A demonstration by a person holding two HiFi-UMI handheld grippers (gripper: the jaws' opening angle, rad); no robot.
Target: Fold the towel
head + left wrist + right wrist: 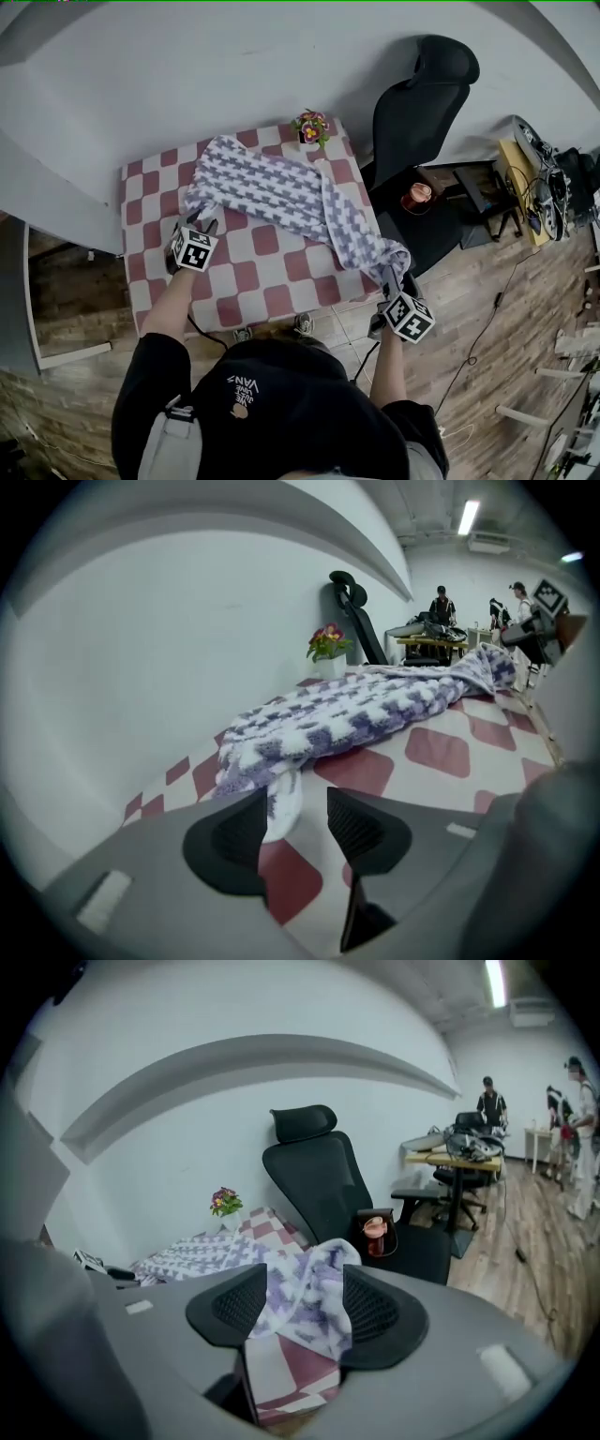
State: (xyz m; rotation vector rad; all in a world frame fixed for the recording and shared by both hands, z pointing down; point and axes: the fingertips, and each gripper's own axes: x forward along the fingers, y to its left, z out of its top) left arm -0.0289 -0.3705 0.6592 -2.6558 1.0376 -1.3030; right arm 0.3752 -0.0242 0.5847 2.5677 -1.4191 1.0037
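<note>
Currently the towel (281, 192), patterned purple and white, lies spread diagonally across the red-and-white checked surface (253, 281). Its far edge lies close to a small flower pot (311, 127) at the back corner of the surface.

Left claw (296, 801): open, jaws apart, angled down toward the surface. A white corner flap of the towel lies between the jaws, close to the pad on the left of the left gripper view. The pads do not clamp it.

Right claw (302, 1290): open, jaws wide apart. A bunched towel corner sits between its pads at the front right corner of the surface, where the fabric is gathered into a raised heap.

A black office chair (422, 103) stands just beyond the right side of the surface.
</note>
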